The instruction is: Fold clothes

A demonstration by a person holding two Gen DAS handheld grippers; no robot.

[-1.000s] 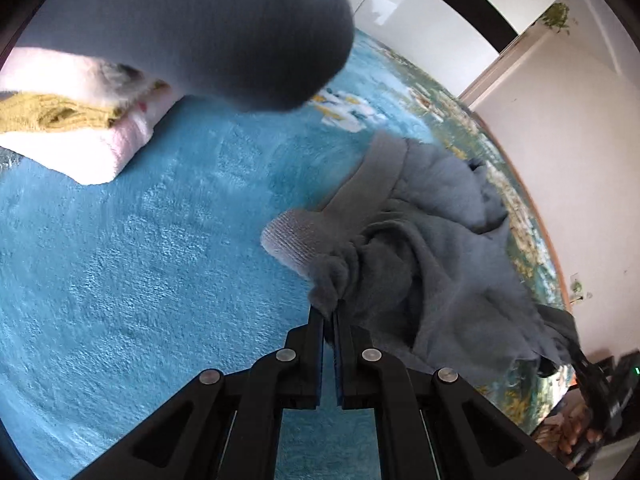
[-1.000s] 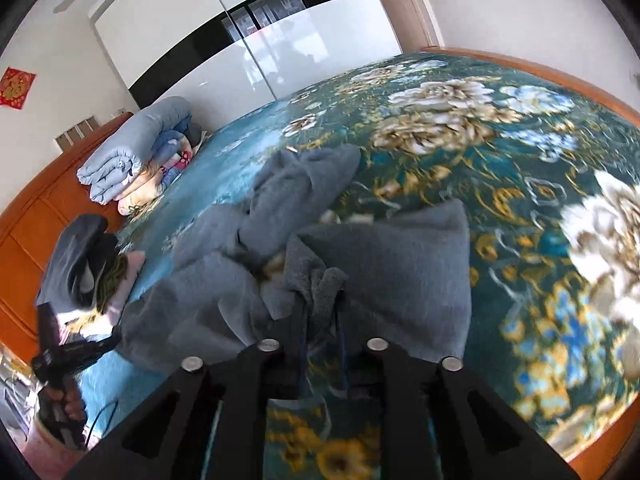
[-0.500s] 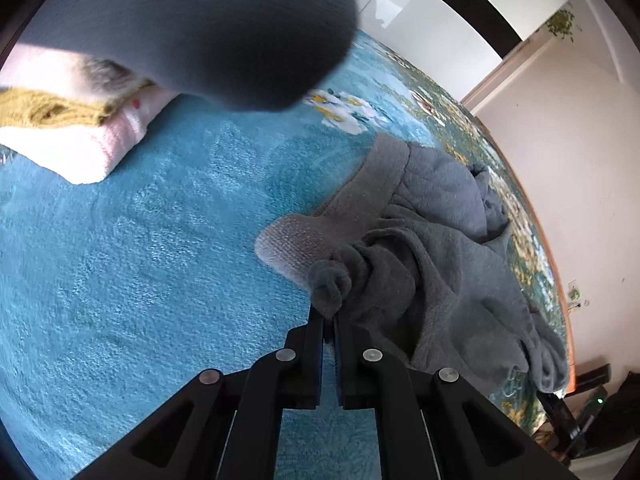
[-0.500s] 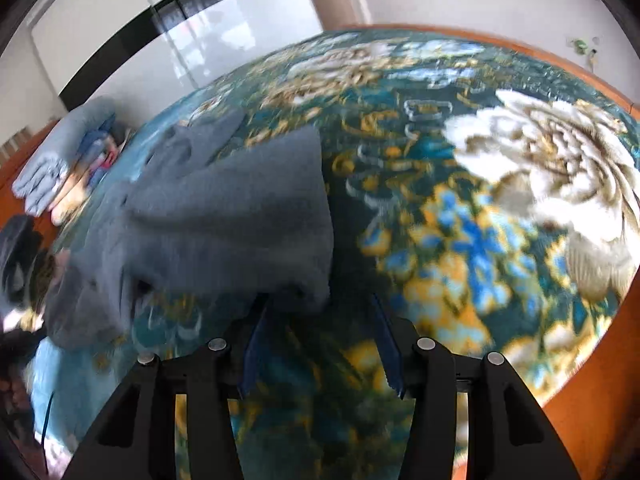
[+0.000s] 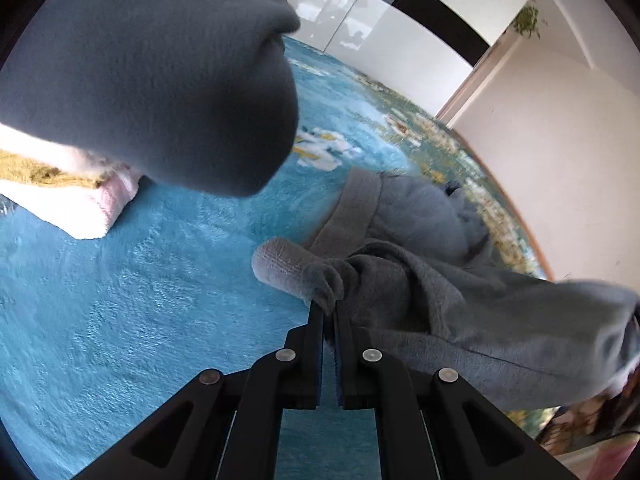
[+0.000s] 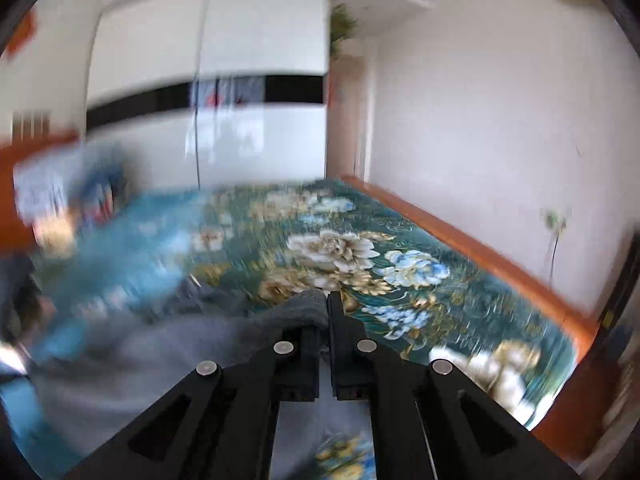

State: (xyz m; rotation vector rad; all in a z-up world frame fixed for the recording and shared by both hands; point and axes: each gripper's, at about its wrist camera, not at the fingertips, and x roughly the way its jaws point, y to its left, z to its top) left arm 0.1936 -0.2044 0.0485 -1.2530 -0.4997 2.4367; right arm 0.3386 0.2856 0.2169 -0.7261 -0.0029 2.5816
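A grey sweatshirt (image 5: 416, 240) lies crumpled on the teal bed cover (image 5: 120, 300). My left gripper (image 5: 329, 312) is shut on a bunched fold of it beside a ribbed cuff (image 5: 280, 260). One part of the garment stretches off to the right (image 5: 560, 320), lifted. In the blurred right wrist view, my right gripper (image 6: 325, 304) is shut on an edge of the same grey sweatshirt (image 6: 160, 352), held above the floral bed cover (image 6: 400, 272).
A folded stack with a dark grey garment (image 5: 160, 60) over yellow and pink pieces (image 5: 80, 200) sits at the left. A wooden bed frame edge (image 6: 480, 248) runs along the right. White wardrobe doors (image 6: 248, 140) stand behind the bed.
My right gripper went from open beside the sweatshirt to shut on its edge, then swung up and around, pulling cloth with it. My left gripper kept its hold and barely moved.
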